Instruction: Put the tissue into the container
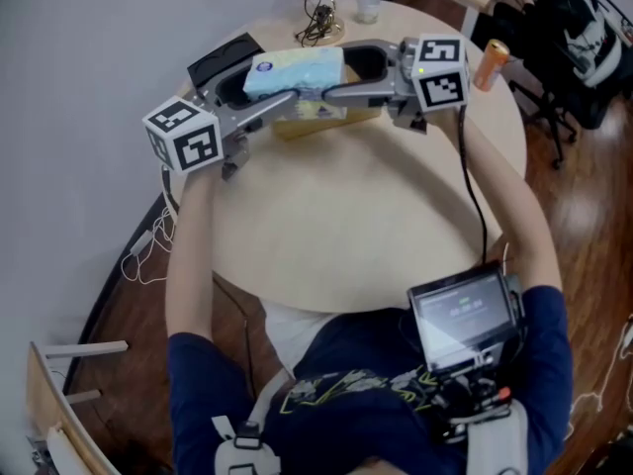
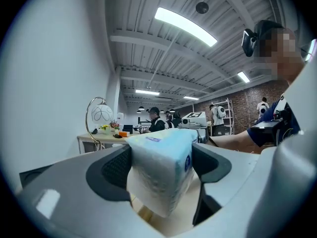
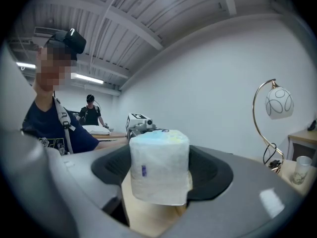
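Left tongs (image 2: pixel 161 168), right tongs (image 3: pixel 159 171) pinching tissue pack (image 1: pixel 294 71) — container (image 1: pixel 302 124) beneath largely hidden, perhaps wooden

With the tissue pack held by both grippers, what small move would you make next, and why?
Probably lower the tissue pack toward the wooden container: the left gripper and right gripper each clamp one end, and the pack hangs level, seemingly right above that box.

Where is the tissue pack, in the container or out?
Out. The left tool and right tool grip the tissue pack by its ends, its underside hanging clear above the wooden container.
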